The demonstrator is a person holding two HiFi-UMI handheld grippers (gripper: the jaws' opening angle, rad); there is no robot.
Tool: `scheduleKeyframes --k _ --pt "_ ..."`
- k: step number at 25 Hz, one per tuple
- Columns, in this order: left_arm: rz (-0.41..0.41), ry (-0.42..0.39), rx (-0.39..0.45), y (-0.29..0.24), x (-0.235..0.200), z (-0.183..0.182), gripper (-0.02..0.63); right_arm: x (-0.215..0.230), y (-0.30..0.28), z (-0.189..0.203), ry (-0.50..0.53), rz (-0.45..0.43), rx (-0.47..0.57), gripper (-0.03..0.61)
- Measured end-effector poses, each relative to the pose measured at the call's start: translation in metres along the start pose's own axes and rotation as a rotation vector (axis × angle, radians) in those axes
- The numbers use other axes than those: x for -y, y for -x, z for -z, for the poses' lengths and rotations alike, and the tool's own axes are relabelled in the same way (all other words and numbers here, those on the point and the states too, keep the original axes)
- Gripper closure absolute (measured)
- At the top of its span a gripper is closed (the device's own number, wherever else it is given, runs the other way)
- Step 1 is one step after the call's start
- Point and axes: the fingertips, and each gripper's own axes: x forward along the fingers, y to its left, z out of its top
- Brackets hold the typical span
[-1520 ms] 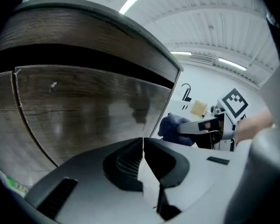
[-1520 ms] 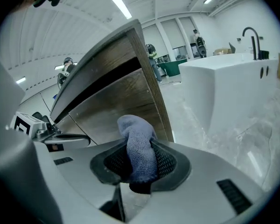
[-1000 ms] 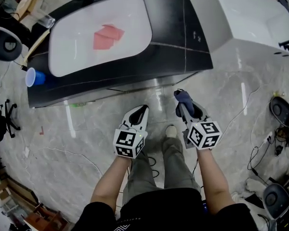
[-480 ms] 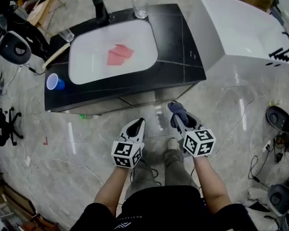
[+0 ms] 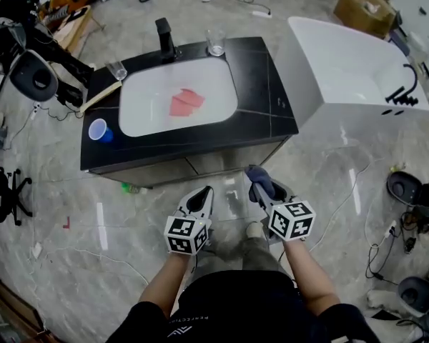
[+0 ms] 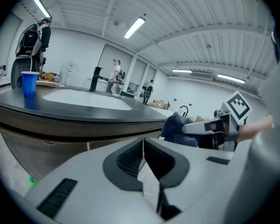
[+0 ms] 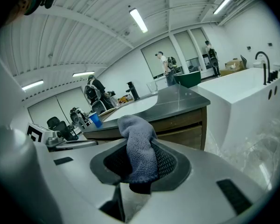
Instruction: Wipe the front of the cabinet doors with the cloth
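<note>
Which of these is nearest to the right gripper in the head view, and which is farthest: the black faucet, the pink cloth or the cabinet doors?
1. cabinet doors, just ahead of the right gripper and its grey cloth.
2. pink cloth, further back, lying in the white basin.
3. black faucet, at the far edge of the counter.

We look steeply down from the head, well back, on the black surface [image 5: 272, 98], while both gripper views sit low, near and facing the cabinet [image 7: 186, 122], all sharing that surface and the blue cup [image 6: 29, 83].
</note>
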Motion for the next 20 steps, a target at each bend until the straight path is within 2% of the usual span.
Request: scheduleKeyframes --k 10,20 --pt "-0.010 0.003 0.065 0.038 0.002 -0.025 0.598 -0.053 0.016 -0.020 0.028 -0.093 0.055 0.460" --pt "-0.047 -0.007 0.146 0.069 -0.001 -0.048 0.598 -0.098 0.024 -0.032 0.101 -0.182 0.100 0.460"
